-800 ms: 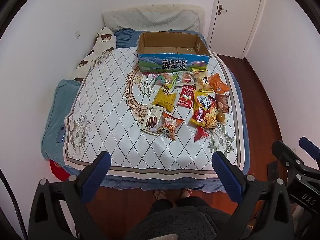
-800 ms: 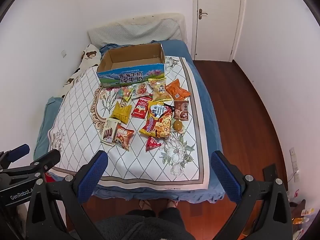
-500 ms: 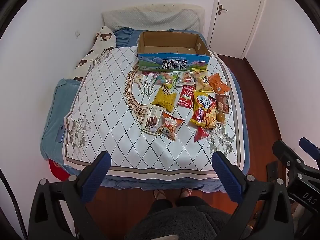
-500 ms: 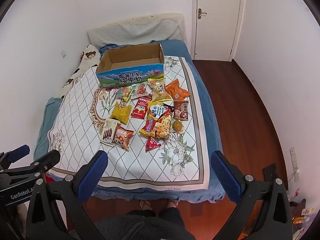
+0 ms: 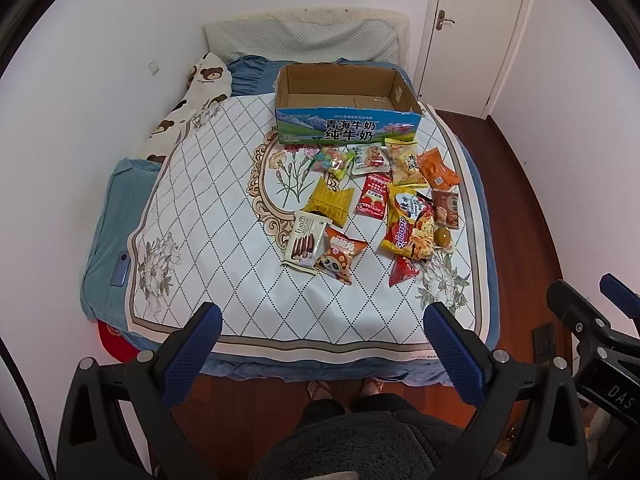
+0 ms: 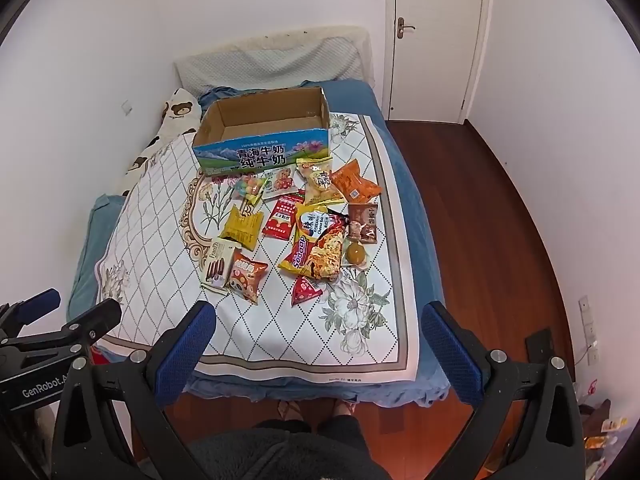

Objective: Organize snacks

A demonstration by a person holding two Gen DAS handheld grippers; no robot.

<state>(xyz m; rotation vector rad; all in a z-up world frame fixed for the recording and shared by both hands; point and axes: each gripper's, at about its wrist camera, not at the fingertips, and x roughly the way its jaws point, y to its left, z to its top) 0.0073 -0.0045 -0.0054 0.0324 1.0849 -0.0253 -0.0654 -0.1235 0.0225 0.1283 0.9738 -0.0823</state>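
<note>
Looking like nothing's sorted yet: milk carton box [image 5: 347,98] empty (far ahead of both jaws), snack packets [image 5: 408,226] scattered on the bed [image 5: 224,216] before it, left gripper [image 5: 322,350] and right gripper [image 6: 320,350] wide, empty.

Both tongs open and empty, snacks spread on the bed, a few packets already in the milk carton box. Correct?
Not quite. The milk carton box is empty: the left wrist view shows only its bare cardboard floor. All the snacks, such as the Sedaap noodle packet, lie on the bed cover in front of it. The left tongs and right tongs are open and empty.
</note>
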